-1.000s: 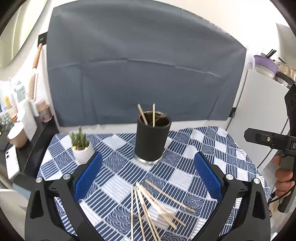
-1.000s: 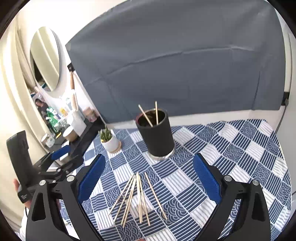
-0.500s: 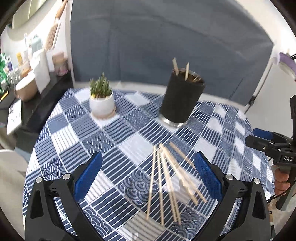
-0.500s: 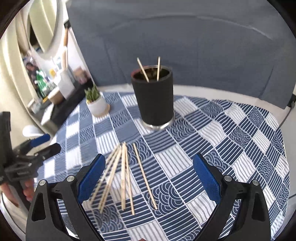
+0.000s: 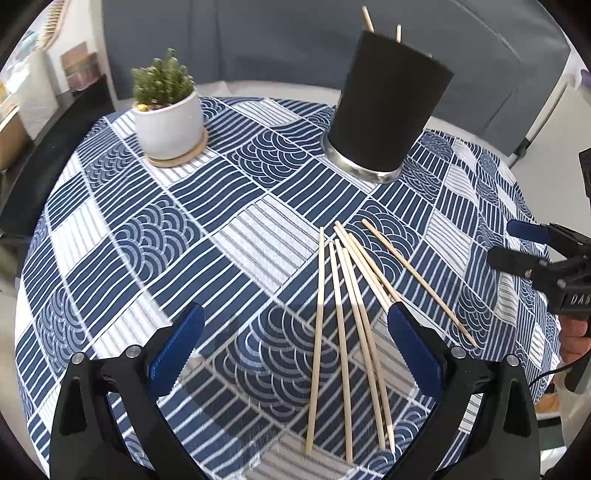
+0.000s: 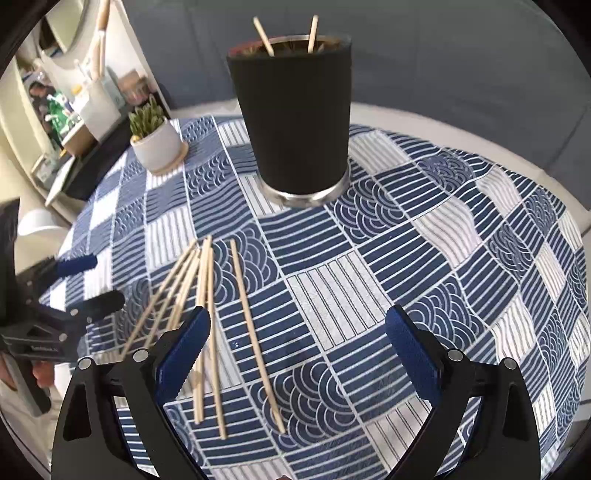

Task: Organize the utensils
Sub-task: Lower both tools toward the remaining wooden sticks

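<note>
Left gripper [image 5: 295, 347]: jaws spread, empty, above fanned thin wooden chopsticks [image 5: 347, 314] lying on blue-and-white patterned table [image 5: 147, 236] | Right gripper [image 6: 297, 345]: jaws spread, empty | Black cylindrical holder [image 6: 295, 114]: upright, two sticks inside | Risk: overlapping sticks could roll or come up several together when pinched.

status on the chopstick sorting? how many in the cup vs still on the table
Done: two chopsticks stand in the black cup. In hand: nothing; the left gripper and right gripper are both open, low over the table. Left: six loose chopsticks lie fanned on the tablecloth in front of the cup.
</note>
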The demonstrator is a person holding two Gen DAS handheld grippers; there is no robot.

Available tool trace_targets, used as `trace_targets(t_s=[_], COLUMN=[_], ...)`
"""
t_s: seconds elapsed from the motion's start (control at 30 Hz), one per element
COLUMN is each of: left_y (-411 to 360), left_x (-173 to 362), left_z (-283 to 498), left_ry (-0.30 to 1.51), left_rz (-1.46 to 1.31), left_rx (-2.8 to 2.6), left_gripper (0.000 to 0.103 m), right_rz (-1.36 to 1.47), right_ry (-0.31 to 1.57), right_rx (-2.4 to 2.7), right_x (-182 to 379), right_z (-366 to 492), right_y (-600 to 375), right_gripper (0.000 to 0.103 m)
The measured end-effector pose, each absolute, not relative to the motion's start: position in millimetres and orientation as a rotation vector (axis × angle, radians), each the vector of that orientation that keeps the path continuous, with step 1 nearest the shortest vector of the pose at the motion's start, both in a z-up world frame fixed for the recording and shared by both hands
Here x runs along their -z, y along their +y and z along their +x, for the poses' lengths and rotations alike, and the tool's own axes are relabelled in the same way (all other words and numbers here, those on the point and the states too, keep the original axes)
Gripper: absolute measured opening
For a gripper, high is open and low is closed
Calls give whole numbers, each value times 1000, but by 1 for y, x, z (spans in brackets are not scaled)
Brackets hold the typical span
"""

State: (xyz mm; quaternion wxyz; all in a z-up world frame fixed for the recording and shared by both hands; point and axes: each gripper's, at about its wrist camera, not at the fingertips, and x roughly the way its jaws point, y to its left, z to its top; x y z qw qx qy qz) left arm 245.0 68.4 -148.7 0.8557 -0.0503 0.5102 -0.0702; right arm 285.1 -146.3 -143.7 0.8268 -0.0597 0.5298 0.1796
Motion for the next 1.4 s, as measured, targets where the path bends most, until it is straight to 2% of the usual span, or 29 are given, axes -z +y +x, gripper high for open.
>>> trace_targets(t_s=[0.4, 0.57, 0.77, 1.4], left_y=[70, 62, 67, 67], left_x=[191, 195, 196, 197], left_z=[282, 277, 275, 263], left_ry=[1242, 1230, 1184, 1056], left_rz=[-7, 134, 99, 32], left_rx=[131, 144, 118, 21], left_gripper=[97, 99, 99, 98], right_rz=[-192, -210, -268, -231], right_ry=[1219, 1274, 1261, 1293], right_rx=[-426, -418, -380, -290], right_x=[183, 203, 214, 219], right_z=[314, 320, 315, 307], right_y=[-121, -114, -110, -105], right_gripper=[91, 91, 97, 96])
